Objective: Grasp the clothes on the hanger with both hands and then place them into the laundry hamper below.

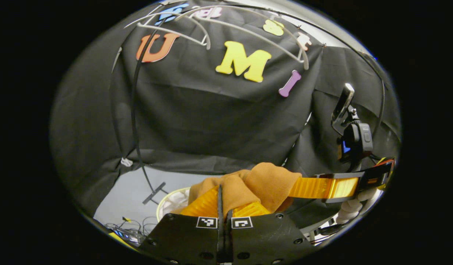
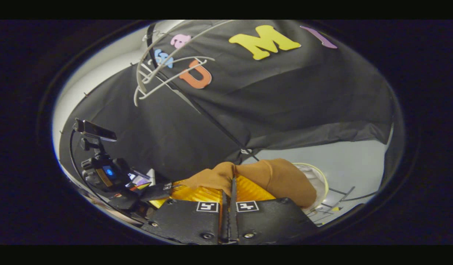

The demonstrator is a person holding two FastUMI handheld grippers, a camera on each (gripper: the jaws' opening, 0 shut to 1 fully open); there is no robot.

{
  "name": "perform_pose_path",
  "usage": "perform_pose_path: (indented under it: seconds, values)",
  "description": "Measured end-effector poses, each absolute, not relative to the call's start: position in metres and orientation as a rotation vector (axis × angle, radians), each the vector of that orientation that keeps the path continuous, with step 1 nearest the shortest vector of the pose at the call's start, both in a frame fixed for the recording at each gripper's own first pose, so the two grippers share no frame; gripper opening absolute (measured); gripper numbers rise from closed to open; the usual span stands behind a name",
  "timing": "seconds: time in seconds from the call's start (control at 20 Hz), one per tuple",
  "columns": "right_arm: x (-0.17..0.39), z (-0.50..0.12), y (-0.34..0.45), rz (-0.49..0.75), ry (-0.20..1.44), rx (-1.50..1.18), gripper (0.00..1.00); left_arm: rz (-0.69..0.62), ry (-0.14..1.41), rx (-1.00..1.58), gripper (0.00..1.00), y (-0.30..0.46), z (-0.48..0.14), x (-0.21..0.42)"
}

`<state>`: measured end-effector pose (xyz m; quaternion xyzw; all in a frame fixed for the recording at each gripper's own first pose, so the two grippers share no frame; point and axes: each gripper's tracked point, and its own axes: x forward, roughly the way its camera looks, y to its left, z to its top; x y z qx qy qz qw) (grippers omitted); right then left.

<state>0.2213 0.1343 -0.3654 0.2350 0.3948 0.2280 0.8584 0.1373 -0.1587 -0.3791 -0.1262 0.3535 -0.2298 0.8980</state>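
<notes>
A brown garment (image 1: 259, 182) is bunched up between both grippers, off the hangers. In the left gripper view my left gripper (image 1: 221, 193) is shut on one fold of it, and my right gripper (image 1: 298, 187) comes in from the right, clamped on the other end. In the right gripper view my right gripper (image 2: 232, 184) is shut on the brown garment (image 2: 281, 178), with the left gripper (image 2: 167, 188) close by at the left. The white laundry hamper (image 1: 170, 198) sits below and behind the cloth, its rim (image 2: 321, 176) partly hidden by it.
Bare white hangers (image 1: 248, 33) hang on the rack overhead (image 2: 156, 73). The rack's black pole (image 1: 135, 110) runs down to a foot (image 1: 154, 193) on the grey floor. Cables (image 1: 127, 226) lie at the lower left. A gloved hand (image 1: 353, 208) holds the right gripper.
</notes>
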Motion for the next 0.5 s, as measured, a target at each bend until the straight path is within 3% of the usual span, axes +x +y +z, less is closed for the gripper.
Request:
perform_pose_path:
  seconds: [0.1,0.15,0.25,0.3,0.5]
  values:
    - [0.202,-0.397,0.131,0.415,0.917,0.465,0.05,-0.455,0.795,-0.229,0.05,-0.153,-0.408,0.121]
    - [0.194,-0.413,0.129,0.395,0.955,0.455,0.05,-0.451,0.827,-0.226,0.00,-0.153,-0.421,0.110]
    - [0.177,-0.440,0.125,0.360,1.024,0.438,0.05,-0.448,0.893,-0.230,0.00,-0.157,-0.435,0.092]
    - [0.173,-0.449,0.124,0.339,1.043,0.425,0.05,-0.448,0.914,-0.224,0.05,-0.157,-0.441,0.085]
    - [0.170,-0.455,0.128,0.303,1.049,0.363,0.05,-0.426,0.941,-0.197,0.00,-0.154,-0.452,0.079]
